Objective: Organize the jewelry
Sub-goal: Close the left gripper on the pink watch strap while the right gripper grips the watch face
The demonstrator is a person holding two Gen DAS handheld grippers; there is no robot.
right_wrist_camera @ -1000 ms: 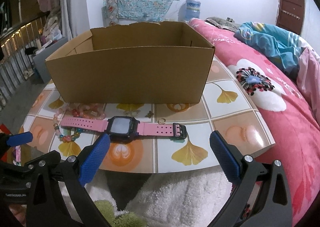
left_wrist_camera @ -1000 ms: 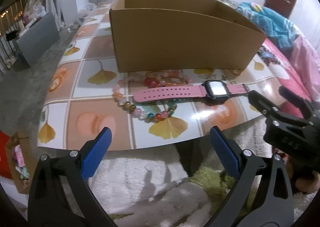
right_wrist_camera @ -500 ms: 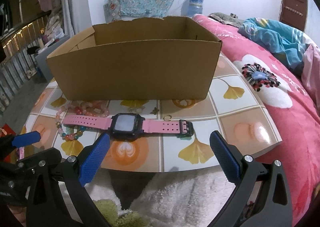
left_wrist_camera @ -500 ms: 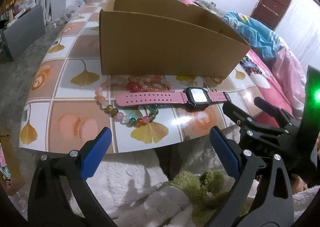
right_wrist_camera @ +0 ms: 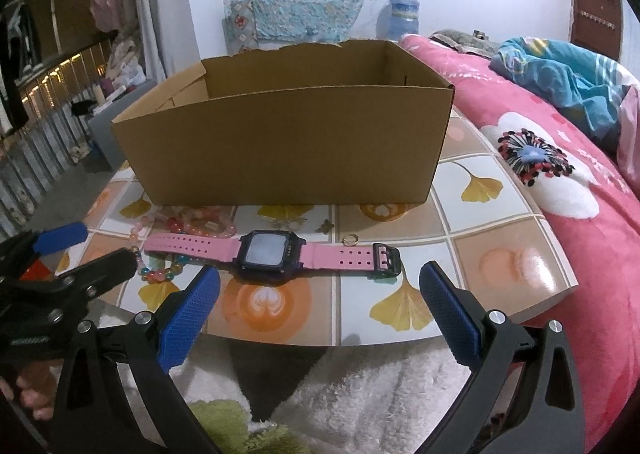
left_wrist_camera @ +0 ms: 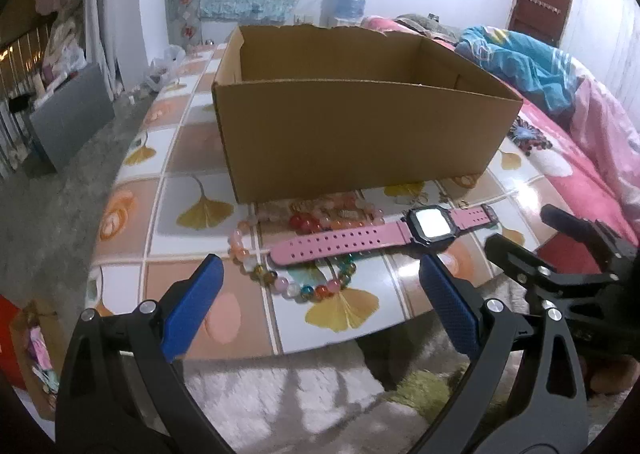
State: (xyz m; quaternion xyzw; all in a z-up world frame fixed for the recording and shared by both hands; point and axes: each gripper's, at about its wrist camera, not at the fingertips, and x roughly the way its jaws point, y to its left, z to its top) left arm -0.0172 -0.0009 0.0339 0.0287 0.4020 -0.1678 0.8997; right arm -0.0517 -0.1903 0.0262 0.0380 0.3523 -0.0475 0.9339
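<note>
We hold our left gripper (left_wrist_camera: pixel 316 306) and right gripper (right_wrist_camera: pixel 320 306) wide and empty before the pink watch (right_wrist_camera: pixel 272 250), ready to load the cardboard box (right_wrist_camera: pixel 288 142) behind it.

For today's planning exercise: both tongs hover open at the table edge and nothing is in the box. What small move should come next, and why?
Probably ease the right tongs forward and down to straddle the black square face of the pink-strapped watch. It lies flat right ahead of them, on top of the coloured bead bracelets, so it should go first into the open brown cardboard box.
</note>
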